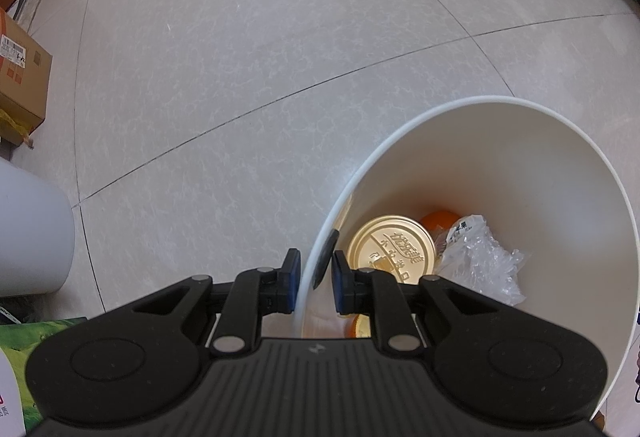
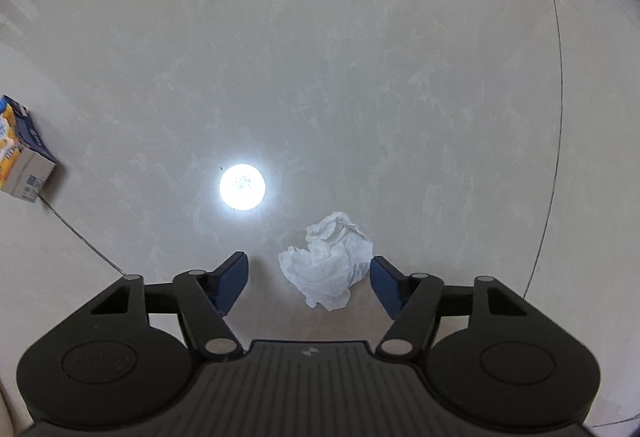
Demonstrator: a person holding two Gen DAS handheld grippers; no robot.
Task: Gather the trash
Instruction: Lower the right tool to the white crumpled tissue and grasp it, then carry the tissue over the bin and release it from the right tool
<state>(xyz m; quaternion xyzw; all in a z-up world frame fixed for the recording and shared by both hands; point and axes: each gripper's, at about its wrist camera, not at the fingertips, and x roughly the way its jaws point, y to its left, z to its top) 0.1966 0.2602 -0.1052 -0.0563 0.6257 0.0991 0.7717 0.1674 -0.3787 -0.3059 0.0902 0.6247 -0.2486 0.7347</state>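
Left gripper [image 1: 314, 279] clamped on the white bin's [image 1: 500, 165] rim, holding it. Inside: one gold lid [image 1: 391, 249], one orange item [image 1: 439, 219], one plastic wrapper [image 1: 480, 257]. Right gripper [image 2: 308, 277] half open, straddling one crumpled tissue [image 2: 328, 265] on the floor [image 2: 360, 77], pads clear. Centre, lower, squeeze gently.
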